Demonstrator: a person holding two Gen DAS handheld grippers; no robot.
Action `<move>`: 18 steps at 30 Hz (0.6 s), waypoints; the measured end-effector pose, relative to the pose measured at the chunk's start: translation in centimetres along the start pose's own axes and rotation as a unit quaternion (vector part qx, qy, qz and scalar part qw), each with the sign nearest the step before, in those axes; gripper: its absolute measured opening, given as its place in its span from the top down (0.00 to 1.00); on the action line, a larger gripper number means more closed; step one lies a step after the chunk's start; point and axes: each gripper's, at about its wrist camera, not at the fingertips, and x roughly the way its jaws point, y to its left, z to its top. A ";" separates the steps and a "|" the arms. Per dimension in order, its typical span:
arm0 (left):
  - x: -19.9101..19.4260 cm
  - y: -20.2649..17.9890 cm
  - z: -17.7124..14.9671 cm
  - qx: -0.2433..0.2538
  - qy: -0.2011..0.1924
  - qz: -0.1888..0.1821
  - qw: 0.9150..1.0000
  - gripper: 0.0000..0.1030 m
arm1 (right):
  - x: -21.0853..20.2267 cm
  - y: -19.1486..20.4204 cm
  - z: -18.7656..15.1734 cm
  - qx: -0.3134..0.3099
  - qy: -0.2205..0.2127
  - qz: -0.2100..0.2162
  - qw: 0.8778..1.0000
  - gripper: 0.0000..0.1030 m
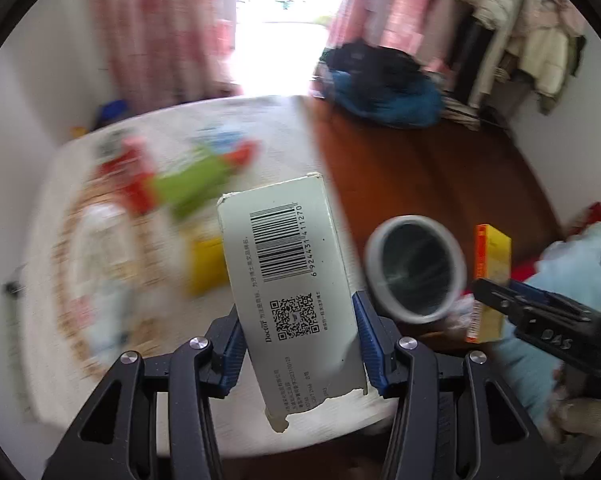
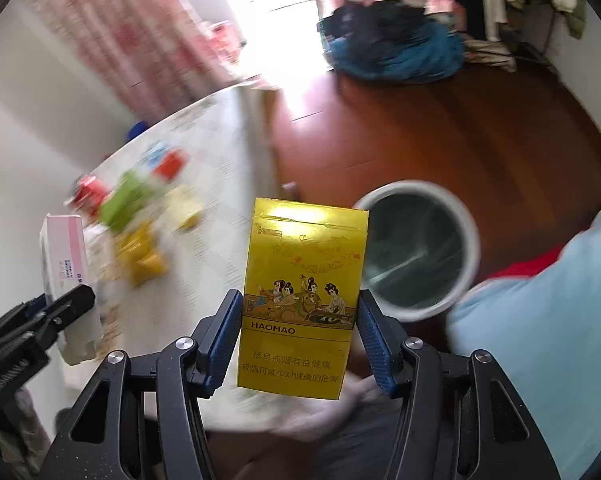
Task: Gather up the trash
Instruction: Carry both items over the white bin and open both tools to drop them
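My left gripper [image 1: 298, 344] pinches grey cardboard barcode box [image 1: 288, 272]; right gripper [image 2: 300, 344] pinches yellow cigarette pack [image 2: 302, 292], long axes upright. Round grey-rimmed bin [image 2: 418, 254] on floor at two o'clock, nearer right.

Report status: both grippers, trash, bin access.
Left gripper shut on white carton. Right gripper shut on yellow cigarette pack. Bin open, on floor ahead, nothing blocking. More litter on table.
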 end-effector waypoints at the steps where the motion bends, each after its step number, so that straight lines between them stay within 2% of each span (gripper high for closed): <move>1: 1.3 -1.6 0.9 0.008 0.009 -0.016 1.000 0.55 | 0.5 -2.1 1.1 0.008 0.000 -0.014 1.000 0.43; 4: 7.0 -5.8 3.8 0.018 0.054 -0.064 0.996 0.55 | 2.8 -7.5 3.6 0.038 0.022 -0.031 0.999 0.43; 6: 11.3 -8.2 5.6 0.013 0.093 -0.093 0.991 0.55 | 4.9 -10.6 4.9 0.055 0.042 -0.037 0.997 0.43; 13: 22.2 -13.5 9.5 -0.016 0.200 -0.148 0.968 0.51 | 10.5 -17.4 7.7 0.089 0.090 -0.061 0.990 0.42; 15: 23.9 -14.4 10.1 -0.029 0.218 -0.157 0.963 0.41 | 11.9 -18.7 8.3 0.101 0.113 -0.055 0.987 0.42; 16: 24.5 -14.6 10.3 -0.033 0.222 -0.160 0.961 0.23 | 12.7 -19.4 8.4 0.110 0.123 -0.051 0.985 0.41; 17: 25.1 -14.7 10.6 -0.041 0.225 -0.164 0.959 0.11 | 13.1 -19.8 8.6 0.113 0.130 -0.051 0.984 0.41; 18: 24.9 -14.7 10.7 -0.044 0.224 -0.164 0.960 0.09 | 13.4 -20.1 8.7 0.116 0.137 -0.051 0.982 0.34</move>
